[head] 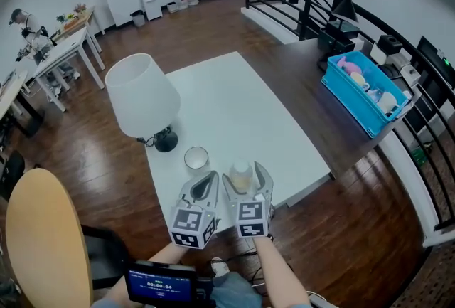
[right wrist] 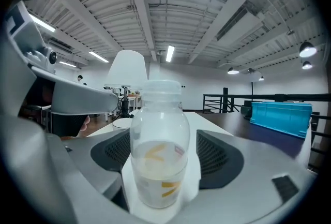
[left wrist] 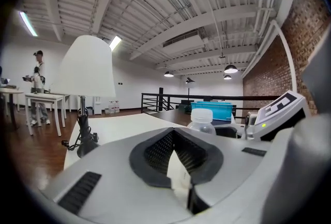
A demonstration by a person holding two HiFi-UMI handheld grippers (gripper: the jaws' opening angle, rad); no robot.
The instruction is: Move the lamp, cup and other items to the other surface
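Dark wood flooring surrounds the white surface, and the things to be moved stand toward its near end. A small clear bottle, part full of pale liquid and capped in white, stands upright near the front edge, right between the fingers of the right gripper. Those fingers are spread wide, with a gap on each side of the bottle, so nothing presses it yet. I judge they bracket it low and nearly level so that closing would take it round the body without tipping it.

Just left of them, the left gripper has its fingers drawn together at the tips with nothing between them, probably to stay clear of its neighbour. Just beyond those fingertips stands the cup, upright and untouched. Farther past them and to the left is the lamp, its cord bunched at the base.

Well off to the right of both pairs of fingers lies the dark surface with a blue bin, likely the destination.
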